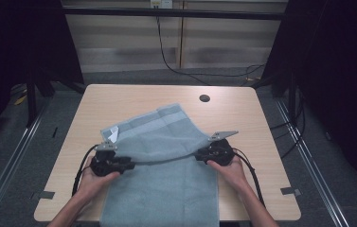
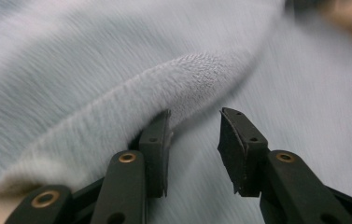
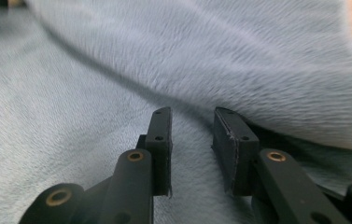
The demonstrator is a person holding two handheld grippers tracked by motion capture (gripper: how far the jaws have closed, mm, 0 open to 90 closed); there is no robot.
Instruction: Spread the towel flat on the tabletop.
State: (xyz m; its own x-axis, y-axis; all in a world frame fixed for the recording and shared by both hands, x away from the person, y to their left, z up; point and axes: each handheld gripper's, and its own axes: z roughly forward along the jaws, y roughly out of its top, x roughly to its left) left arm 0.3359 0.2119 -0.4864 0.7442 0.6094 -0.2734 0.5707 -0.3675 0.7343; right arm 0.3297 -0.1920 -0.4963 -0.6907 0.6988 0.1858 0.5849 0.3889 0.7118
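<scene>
My left claw [image 1: 128, 165] sits at the left edge of the grey towel [image 1: 166, 156], and my right claw [image 1: 200, 154] at its right edge, each in one of my hands, tips pointing inward at each other across the cloth. The towel lies on the wooden table [image 1: 119, 99], its far half folded toward me so the fold's edge runs between the two claws. In the left gripper view my jaws stand apart with a clear gap; the rolled fold of towel [image 2: 183, 79] rests against the outside of one jaw, with flat cloth below. In the right gripper view my jaws are likewise spread, nothing pinched, the folded layer [image 3: 239, 60] lying just ahead of the tips, though blur makes contact hard to judge. A white tag [image 1: 113, 134] shows just beyond my left claw.
</scene>
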